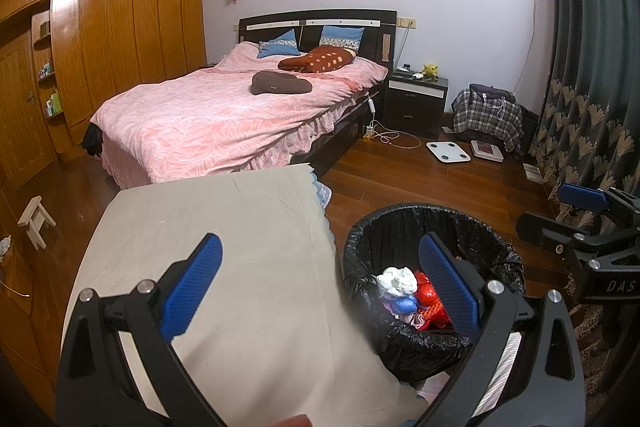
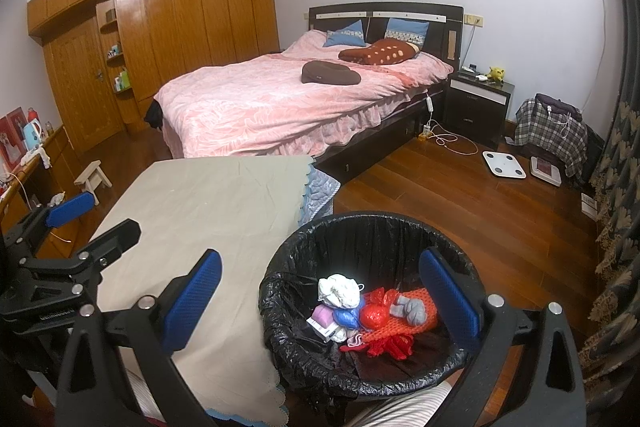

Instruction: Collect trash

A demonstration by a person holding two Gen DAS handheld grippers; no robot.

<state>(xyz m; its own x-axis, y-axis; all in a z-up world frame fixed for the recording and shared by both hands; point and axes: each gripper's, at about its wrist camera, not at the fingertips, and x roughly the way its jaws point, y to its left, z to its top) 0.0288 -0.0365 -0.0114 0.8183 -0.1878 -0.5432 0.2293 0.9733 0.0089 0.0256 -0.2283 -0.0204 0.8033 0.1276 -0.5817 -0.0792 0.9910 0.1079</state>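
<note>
Both grippers, left gripper [image 1: 320,267] and right gripper [image 2: 320,283], jaws wide, holding nothing; bin [image 2: 304,247] with trash [image 2: 368,311] at 5 o'clock of bench [image 2: 208,211]

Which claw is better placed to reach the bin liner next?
Right, probably: the right claw hangs open over the bin, while the left claw, also open, straddles the table edge beside it.

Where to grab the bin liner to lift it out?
Grip the liner where it folds over the bin's rim, on the near-left, coming from above. The film bunches loosely there. Both the left gripper and the right gripper are open and empty.
</note>
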